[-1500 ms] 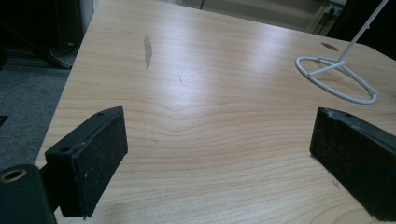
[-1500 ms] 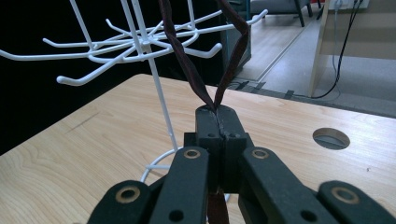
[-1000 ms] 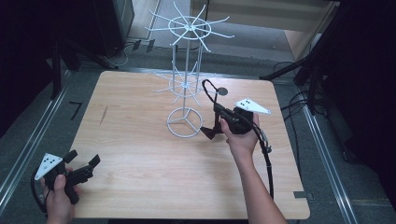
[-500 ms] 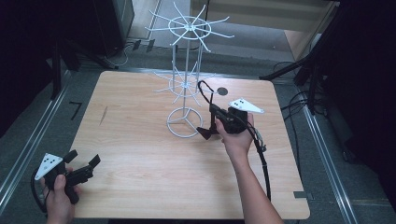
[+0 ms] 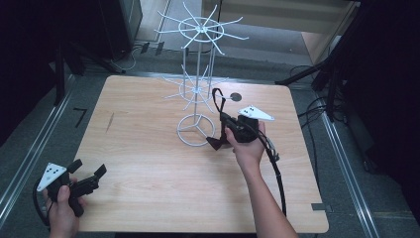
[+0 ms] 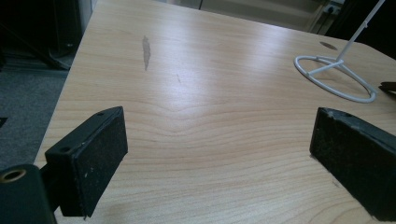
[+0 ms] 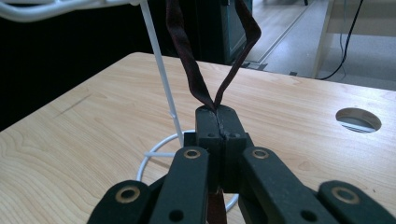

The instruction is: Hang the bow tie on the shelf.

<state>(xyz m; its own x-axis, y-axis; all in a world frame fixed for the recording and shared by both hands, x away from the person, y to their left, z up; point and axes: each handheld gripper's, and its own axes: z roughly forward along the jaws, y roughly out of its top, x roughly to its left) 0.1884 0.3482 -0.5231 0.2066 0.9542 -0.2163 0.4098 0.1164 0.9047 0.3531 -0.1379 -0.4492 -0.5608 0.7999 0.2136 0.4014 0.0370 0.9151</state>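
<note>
two grippers are at work: the right gripper (image 7: 217,122) is clamped tight on a dark band (image 7: 189,56), a loop rising toward the arms of the white wire rack (image 5: 198,91) standing at the middle of the table (image 5: 148,163), nearer its far edge. the left gripper (image 5: 89,178) waits at the near left corner, jaws wide and empty. the risk, i'd say, is that a pull on the band tips the light rack, or the loop misses a thin arm and slips from the jaws.
</note>
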